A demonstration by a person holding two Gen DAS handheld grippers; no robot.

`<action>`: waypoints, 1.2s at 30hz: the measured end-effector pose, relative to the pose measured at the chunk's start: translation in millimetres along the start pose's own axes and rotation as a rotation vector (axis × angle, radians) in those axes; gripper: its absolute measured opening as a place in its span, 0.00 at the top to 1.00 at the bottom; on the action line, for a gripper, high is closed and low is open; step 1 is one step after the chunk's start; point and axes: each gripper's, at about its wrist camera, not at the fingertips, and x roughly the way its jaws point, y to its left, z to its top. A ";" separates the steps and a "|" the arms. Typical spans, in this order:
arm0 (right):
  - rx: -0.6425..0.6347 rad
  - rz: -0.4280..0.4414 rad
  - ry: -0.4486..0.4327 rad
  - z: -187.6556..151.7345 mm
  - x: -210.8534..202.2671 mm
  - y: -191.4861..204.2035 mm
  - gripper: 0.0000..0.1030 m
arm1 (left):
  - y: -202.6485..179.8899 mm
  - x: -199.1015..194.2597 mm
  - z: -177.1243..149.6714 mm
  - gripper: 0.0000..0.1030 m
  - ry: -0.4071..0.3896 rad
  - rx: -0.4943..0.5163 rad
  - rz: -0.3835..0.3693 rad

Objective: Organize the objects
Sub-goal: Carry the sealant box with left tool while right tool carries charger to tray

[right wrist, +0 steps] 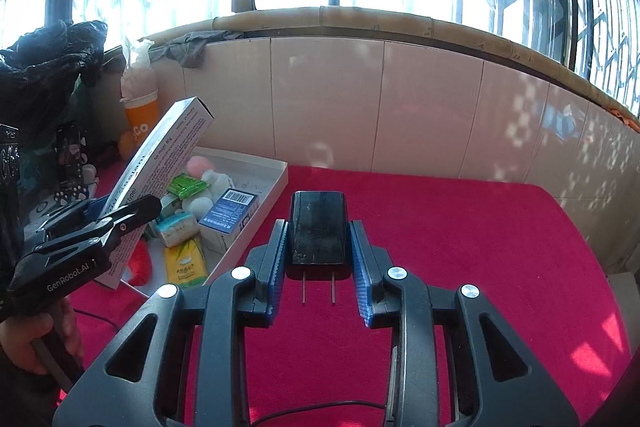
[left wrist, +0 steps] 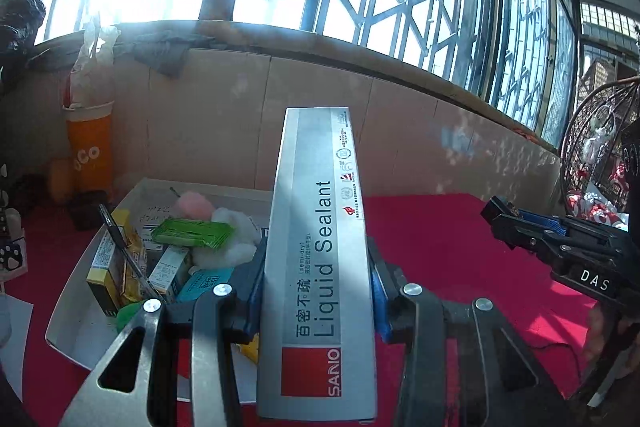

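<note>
Left gripper, left wrist view: clamped on a long silver sealant box, blue pads pressed against both long sides at bottom centre. Box runs lengthwise away from the camera, "Liquid Sealant" and a red SANO logo face up, far end raised above the red surface. White tray sits at lower left on the surface, just beside the held box. Inside the tray: green packet, pink puff, white plush, black pen lying across small cartons. Orange cup stands behind the tray at the tiled wall. Right gripper enters from the right edge, well apart from the box; its grip can't be read from this view.

Right gripper, right wrist view: clamped on a black charger, blue pads on its two sides, centre frame. Two metal prongs point back toward the camera, charger held above the red surface. White tray lies left of centre, full of small items: blue barcode box, yellow packet, green packet. Left gripper at left edge holds the sealant box tilted, its upper end pointing to upper right, over the tray's left part. A hand grips the handle at lower left.
</note>
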 end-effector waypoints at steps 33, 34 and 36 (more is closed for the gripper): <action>-0.150 0.129 0.054 33.4 50.3 105.8 0.72 | 93.2 -11.2 4.7 0.58 -0.002 -0.089 0.184; -0.148 0.137 0.057 35.9 53.5 109.5 0.72 | 96.4 -8.7 6.4 0.58 0.003 -0.086 0.192; -0.144 0.151 0.065 40.3 60.5 116.3 0.72 | 103.6 -3.4 10.0 0.58 0.015 -0.086 0.206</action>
